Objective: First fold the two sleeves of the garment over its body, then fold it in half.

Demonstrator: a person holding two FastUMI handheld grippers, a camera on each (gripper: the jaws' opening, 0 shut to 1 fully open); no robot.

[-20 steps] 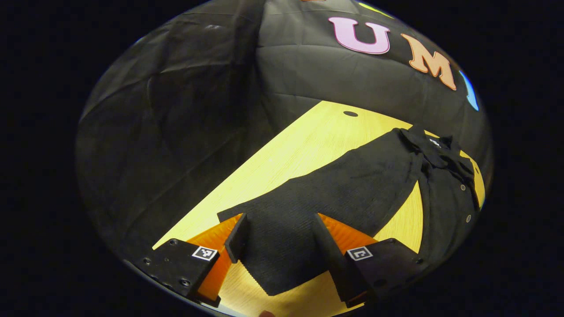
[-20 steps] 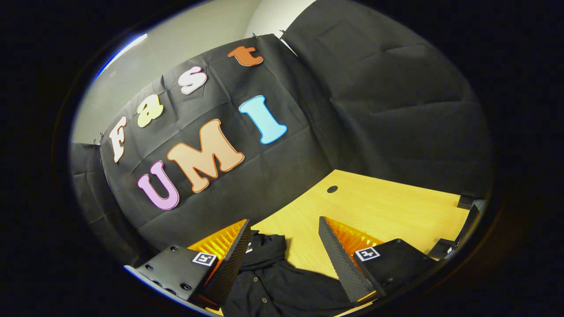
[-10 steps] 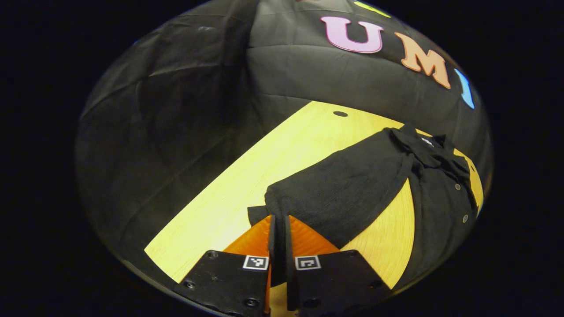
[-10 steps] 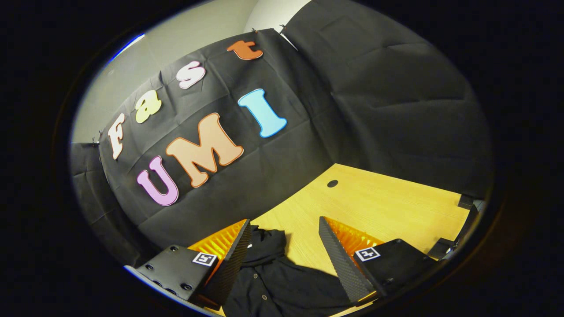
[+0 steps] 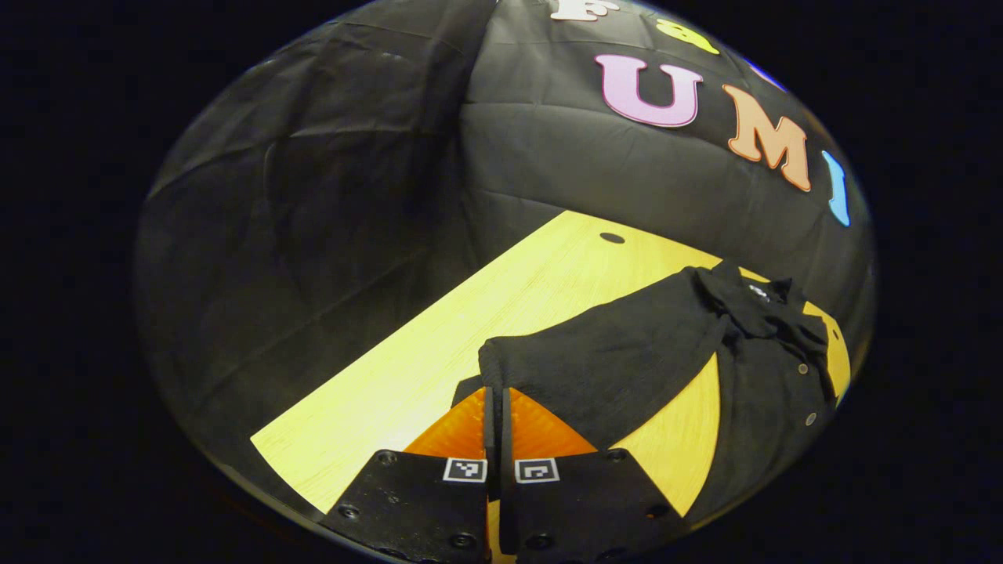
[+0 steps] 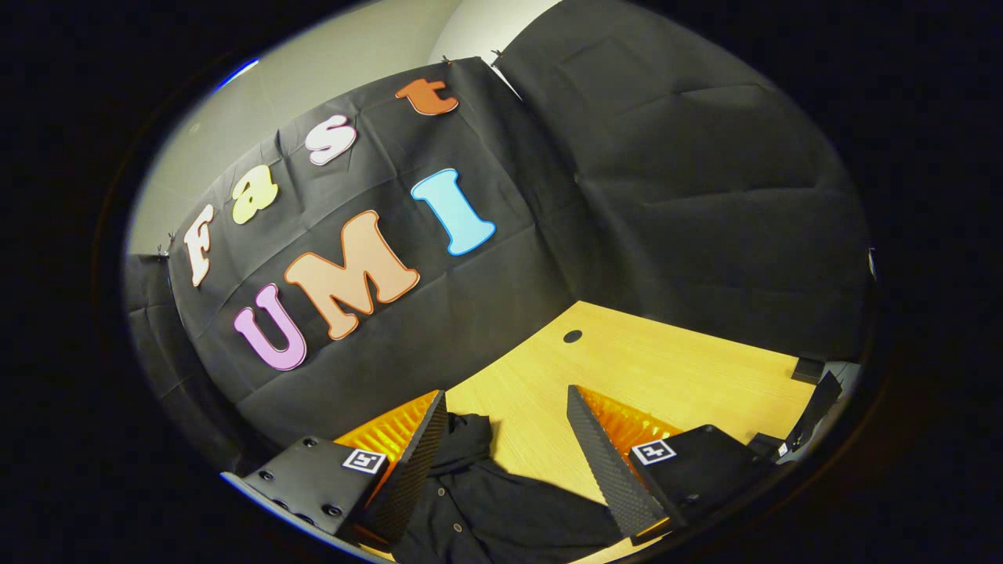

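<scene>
Left gripper (image 5: pixel 494 407) clamped; right gripper (image 6: pixel 501 439) spread.

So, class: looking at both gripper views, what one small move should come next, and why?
Probably lift the left gripper a little and carry the sleeve toward the buttoned body. Its jaws are shut on the sleeve's end, which is bunched there, while the rest lies stretched over the table, away from the body. The right gripper hangs open above the collar.
</scene>
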